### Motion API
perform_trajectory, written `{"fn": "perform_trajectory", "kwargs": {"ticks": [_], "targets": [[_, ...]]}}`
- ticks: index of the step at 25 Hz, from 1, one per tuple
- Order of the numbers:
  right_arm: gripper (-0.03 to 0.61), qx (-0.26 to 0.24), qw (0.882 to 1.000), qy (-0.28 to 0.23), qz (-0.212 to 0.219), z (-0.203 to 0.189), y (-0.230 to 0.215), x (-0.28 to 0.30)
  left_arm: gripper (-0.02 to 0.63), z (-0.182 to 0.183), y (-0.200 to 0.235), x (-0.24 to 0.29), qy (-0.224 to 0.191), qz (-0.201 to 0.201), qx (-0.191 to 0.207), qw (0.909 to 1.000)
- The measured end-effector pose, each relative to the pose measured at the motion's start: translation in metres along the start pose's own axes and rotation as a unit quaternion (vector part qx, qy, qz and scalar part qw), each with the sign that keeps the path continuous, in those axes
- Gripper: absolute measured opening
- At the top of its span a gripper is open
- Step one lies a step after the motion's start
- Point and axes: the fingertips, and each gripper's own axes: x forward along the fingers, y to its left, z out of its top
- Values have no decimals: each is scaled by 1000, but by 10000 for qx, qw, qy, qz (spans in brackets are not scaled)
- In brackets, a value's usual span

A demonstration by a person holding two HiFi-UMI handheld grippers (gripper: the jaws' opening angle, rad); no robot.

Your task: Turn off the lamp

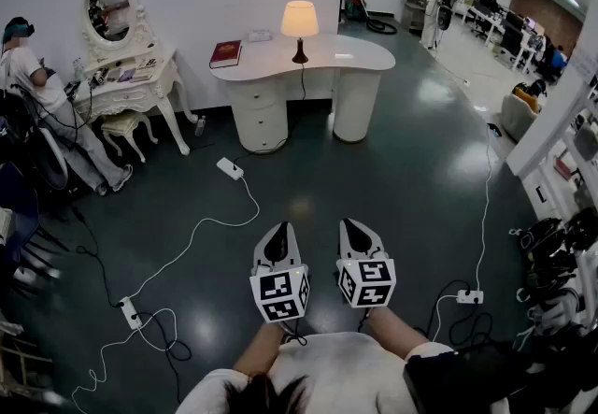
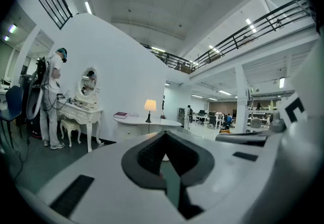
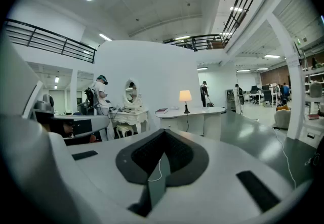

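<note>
The lit lamp (image 1: pixel 299 24), with a cream shade on a dark stem, stands on a white curved desk (image 1: pixel 360 55) by the far wall. It also shows small and far off as the lamp (image 2: pixel 150 106) in the left gripper view and the lamp (image 3: pixel 185 97) in the right gripper view. My left gripper (image 1: pixel 277 233) and right gripper (image 1: pixel 356 229) hang side by side over the dark floor, well short of the desk. Both point toward it. The left gripper (image 2: pixel 164 138) and the right gripper (image 3: pixel 163 136) each have their jaws together with nothing held.
A red book (image 1: pixel 225 53) lies on the desk's left end. A white vanity with an oval mirror (image 1: pixel 112 15) and a person (image 1: pixel 23 66) are at far left. Power strips (image 1: pixel 230 168) (image 1: pixel 130 312) (image 1: pixel 470 296) and cables lie on the floor. Shelving stands at right.
</note>
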Motion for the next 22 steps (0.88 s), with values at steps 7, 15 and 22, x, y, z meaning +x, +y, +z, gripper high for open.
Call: {"fn": "perform_trajectory", "kwargs": {"ticks": [7,15,22], "targets": [[-2,34,10000,31,3,-3,2,-2,-5,-3,2,-3,31,-2,-104,9999],[-2,262,9995,94,-169,-10,1,9,-3,-10,21,-1,129,-26,-208,9997],[-2,285,9992,175,-229,-13,12,33,-3,-10,47,6,180,-77,-122,9997]]}}
